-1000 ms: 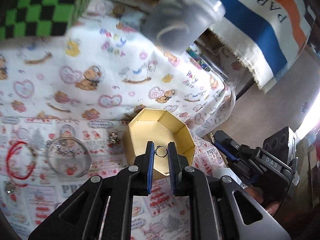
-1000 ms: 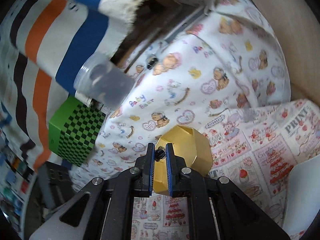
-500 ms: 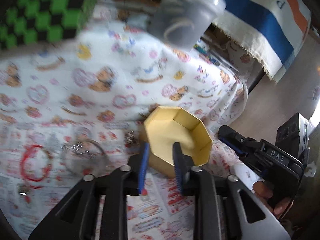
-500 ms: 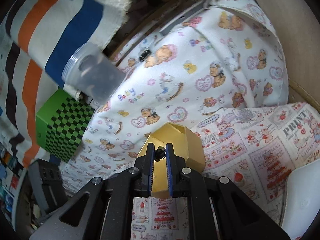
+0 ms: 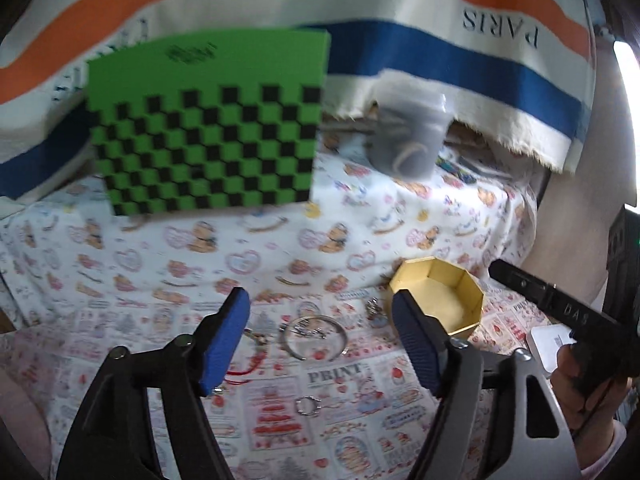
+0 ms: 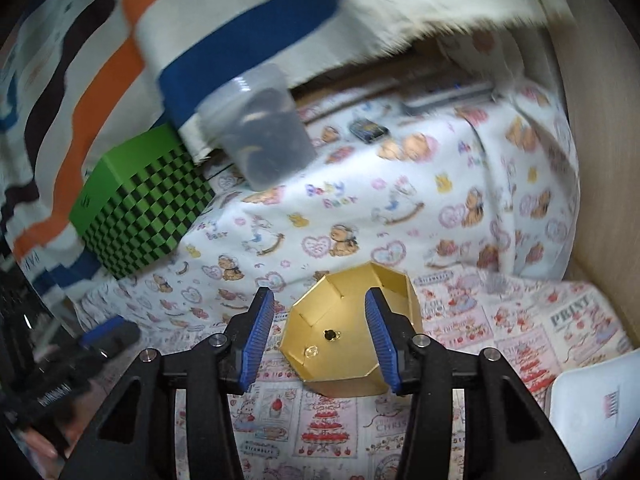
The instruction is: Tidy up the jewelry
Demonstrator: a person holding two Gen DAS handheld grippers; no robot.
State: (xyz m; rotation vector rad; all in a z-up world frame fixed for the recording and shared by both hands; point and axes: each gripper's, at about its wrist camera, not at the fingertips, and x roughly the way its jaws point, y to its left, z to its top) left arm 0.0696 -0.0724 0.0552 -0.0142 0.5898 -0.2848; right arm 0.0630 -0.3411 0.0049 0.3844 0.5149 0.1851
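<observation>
A gold octagonal box lies open on the printed cloth; it also shows in the left wrist view. Inside it lie a small black-stone piece and a clear ring. My right gripper is open and empty, just above the box. My left gripper is open and empty, above a silver bangle. Near it lie a small silver ring, a red cord bracelet and a small charm.
A green checkered box and a clear plastic jar stand at the back, under a striped hanging cloth. A white object lies at the right. The right gripper's body shows beside the gold box.
Both grippers have opened. The left let go of a small ring and swung left over the bangle. The right dropped its dark piece into the gold box.
</observation>
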